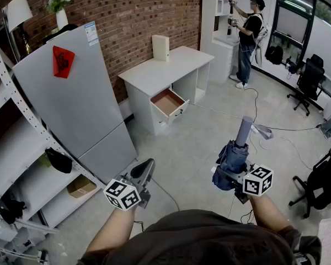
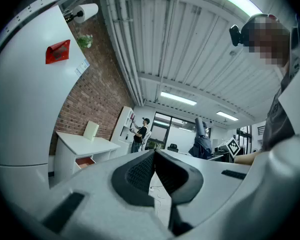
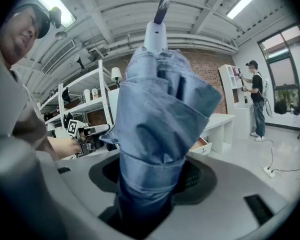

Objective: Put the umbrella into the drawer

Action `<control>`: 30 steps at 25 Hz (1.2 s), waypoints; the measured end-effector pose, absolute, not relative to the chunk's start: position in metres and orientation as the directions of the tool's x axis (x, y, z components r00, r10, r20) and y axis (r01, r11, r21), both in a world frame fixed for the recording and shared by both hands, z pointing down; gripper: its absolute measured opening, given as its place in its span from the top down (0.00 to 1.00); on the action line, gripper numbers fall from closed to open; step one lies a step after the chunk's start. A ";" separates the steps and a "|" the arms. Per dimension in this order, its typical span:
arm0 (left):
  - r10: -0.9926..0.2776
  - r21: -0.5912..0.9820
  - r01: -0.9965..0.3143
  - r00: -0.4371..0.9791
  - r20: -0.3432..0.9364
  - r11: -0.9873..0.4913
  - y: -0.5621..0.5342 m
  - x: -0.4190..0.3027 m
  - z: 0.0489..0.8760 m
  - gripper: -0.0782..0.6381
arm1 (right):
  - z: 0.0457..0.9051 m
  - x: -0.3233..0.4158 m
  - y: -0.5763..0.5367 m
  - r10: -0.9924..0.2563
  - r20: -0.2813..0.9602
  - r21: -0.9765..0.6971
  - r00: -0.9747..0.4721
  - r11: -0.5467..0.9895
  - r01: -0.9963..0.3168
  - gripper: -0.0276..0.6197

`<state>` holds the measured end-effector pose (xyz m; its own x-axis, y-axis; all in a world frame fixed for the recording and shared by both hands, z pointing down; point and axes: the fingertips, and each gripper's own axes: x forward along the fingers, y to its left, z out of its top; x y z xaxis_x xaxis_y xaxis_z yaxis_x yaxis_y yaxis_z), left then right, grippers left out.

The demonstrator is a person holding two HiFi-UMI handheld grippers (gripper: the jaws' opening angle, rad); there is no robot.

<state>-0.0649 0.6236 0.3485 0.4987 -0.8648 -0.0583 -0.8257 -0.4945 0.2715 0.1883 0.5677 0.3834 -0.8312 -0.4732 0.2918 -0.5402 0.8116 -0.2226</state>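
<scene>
A folded blue umbrella [image 1: 234, 158] with a grey handle [image 1: 244, 130] stands upright in my right gripper [image 1: 229, 173], whose jaws are shut on its fabric body [image 3: 155, 119]. The white desk [image 1: 165, 70] stands against the brick wall, and its drawer [image 1: 168, 102] is pulled open, showing a brown inside. The drawer lies well ahead and to the left of the umbrella. My left gripper [image 1: 143, 173] is held low on the left, shut with nothing between its pads [image 2: 140, 171]. In the left gripper view the umbrella [image 2: 202, 143] shows at the right and the open drawer [image 2: 83, 161] at the left.
A tall grey fridge [image 1: 77, 104] stands left of the desk, with white metal shelving [image 1: 27, 164] at the far left. A person [image 1: 248, 37] stands at a white cabinet at the back right. Cables and a power strip [image 1: 262, 130] lie on the floor. Office chairs [image 1: 306, 81] stand at the right.
</scene>
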 end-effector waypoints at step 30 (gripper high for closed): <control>-0.875 0.231 -0.847 0.483 -0.048 -0.480 0.623 0.107 0.330 0.89 | 0.365 0.360 0.571 -0.449 0.242 -0.223 -0.860 0.837 -0.500 0.58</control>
<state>0.1069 0.6232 0.3300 0.4826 -0.8745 -0.0480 -0.8465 -0.4798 0.2307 0.3602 0.5707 0.3648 -0.8598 -0.4495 0.2422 -0.5002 0.8366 -0.2233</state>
